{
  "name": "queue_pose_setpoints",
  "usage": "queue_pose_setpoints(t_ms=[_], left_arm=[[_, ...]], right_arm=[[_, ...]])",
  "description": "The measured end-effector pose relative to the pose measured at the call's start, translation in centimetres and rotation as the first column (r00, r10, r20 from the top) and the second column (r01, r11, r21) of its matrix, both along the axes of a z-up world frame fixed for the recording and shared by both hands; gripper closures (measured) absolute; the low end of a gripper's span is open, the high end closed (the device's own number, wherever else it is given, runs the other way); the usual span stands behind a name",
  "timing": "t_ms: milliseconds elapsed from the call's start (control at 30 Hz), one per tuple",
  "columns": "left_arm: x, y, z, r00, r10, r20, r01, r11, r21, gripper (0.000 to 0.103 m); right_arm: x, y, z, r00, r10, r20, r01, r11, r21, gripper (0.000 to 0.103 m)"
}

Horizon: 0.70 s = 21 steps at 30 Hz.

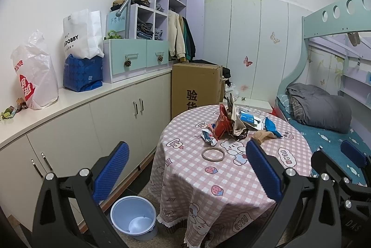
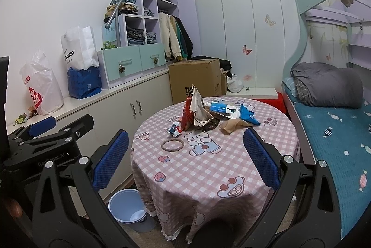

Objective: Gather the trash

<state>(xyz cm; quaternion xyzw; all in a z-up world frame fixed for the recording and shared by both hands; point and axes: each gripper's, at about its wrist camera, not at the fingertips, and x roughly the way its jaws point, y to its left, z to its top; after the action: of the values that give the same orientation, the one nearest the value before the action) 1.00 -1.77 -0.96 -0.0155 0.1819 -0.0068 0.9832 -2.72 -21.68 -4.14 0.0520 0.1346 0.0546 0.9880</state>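
Step in hand: approach, nothing yet collected, by the look of it; both tools well back from the work.

Round table (image 2: 231,169), pink checked cloth: bears all the litter, heaped toward the far side.

Bin (image 1: 132,215), pale blue, on the floor by the table's left foot, beside the cabinet (image 1: 76,132); seemingly bare inside.

Trash pile (image 2: 208,113): red wrapper (image 2: 187,115) standing on end, crumpled paper, blue-and-white packet (image 2: 222,107), blue pouch (image 2: 248,117), tan scrap, small crushed wrapper (image 2: 174,129) nearest.

Thin ring (image 2: 172,145), flat on the cloth, apart from the heap, nearest the tools.

Left gripper (image 1: 187,175): spread wide, holding nothing, touching nothing.

Right gripper (image 2: 185,159): likewise spread wide, bare, clear of the cloth.

Next move, as judged: forward and down onto one loose piece, ring or small wrapper likeliest, then across to the bin.
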Motion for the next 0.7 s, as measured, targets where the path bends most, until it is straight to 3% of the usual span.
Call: queue_pose_setpoints(t_ms=[700], left_arm=[[0.0, 0.7, -0.1, 1.0, 0.009, -0.014, -0.009, 1.0, 0.007, 0.004]], right_arm=[[0.5, 1.0, -0.2, 0.999, 0.018, -0.029, -0.018, 1.0, 0.01, 0.006]])
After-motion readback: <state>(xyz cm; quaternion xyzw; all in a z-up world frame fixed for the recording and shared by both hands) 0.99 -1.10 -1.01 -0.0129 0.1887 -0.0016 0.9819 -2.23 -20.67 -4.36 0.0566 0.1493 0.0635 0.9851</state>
